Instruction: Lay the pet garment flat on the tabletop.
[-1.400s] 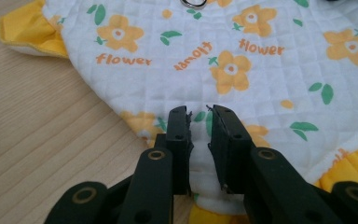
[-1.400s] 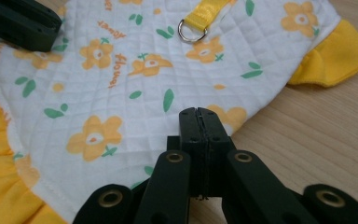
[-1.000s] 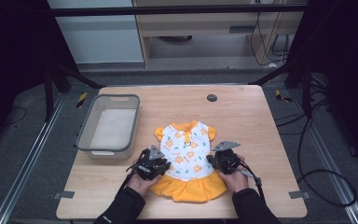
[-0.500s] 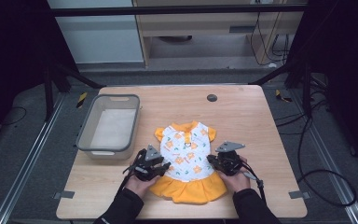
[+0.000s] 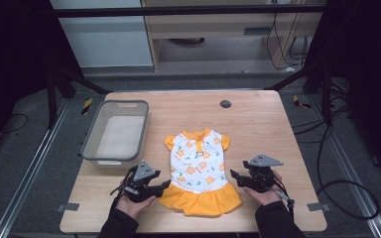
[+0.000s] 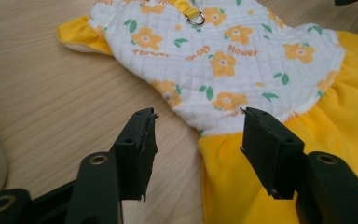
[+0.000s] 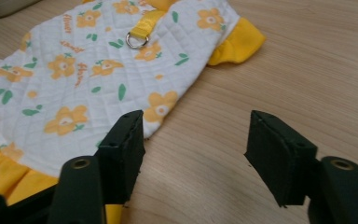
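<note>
A small quilted white dress [image 5: 198, 166] with orange flowers and a yellow skirt lies flat on the wooden table [image 5: 268, 129], neck away from me. My left gripper [image 5: 165, 185] sits at the skirt's left edge. Its jaws have just been opening and stand open, and in the left gripper view [image 6: 198, 113] the dress [image 6: 223, 60] waist edge lies under the gap, untouched. My right gripper [image 5: 234, 175] is just off the dress's right side. Its jaws have also just been opening and stand open over bare wood [image 7: 196, 114], with the dress [image 7: 74, 79] to the left of them.
A grey plastic bin [image 5: 90, 144] stands on the table's left half, beside the dress. A small dark round disc [image 5: 225, 104] lies near the far edge. Bare wood stretches to the right of the dress. Dark floor and cables surround the table.
Both grippers were closed at the dress's waist sides. They have opened, let go and drawn outward, left one to the left and right one to the right. The dress lies spread flat.
</note>
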Demonstrator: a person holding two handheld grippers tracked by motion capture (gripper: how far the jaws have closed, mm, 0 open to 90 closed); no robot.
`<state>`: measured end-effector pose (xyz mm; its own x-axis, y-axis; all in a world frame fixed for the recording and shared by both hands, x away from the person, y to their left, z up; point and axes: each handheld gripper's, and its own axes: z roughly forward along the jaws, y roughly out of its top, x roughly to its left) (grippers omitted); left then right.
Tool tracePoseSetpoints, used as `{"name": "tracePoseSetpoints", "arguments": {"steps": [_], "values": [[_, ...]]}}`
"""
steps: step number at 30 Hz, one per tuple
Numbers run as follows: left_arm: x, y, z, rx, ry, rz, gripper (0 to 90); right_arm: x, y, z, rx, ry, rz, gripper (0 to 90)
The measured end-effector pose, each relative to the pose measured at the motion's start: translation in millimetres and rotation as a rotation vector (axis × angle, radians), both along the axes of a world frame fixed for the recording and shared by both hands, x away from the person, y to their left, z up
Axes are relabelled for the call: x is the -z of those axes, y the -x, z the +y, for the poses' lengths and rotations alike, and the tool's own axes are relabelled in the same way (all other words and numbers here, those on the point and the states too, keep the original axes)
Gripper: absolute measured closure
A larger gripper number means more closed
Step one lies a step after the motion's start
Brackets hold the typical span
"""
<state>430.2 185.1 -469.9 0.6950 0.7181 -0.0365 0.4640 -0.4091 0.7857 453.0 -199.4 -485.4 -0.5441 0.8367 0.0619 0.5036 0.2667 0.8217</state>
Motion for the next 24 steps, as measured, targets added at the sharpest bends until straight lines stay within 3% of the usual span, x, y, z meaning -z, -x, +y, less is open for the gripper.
{"name": "tracePoseSetpoints", "arguments": {"steps": [9, 11, 24], "values": [[0.1, 17.8, 24.0, -0.004, -0.017, -0.020, 34.1, 1.9, 12.3, -19.2, 0.066, -0.020, -0.013, 20.5], [0.2, 18.6, 29.2, -0.015, -0.018, -0.024, 32.7, 2.8, 15.1, -23.2, 0.078, -0.033, 0.004, 18.2], [4.4, 23.4, 65.9, -0.086, -0.015, -0.014, 25.9, 5.3, 27.4, -46.9, 0.147, -0.022, -0.013, 14.6]]}}
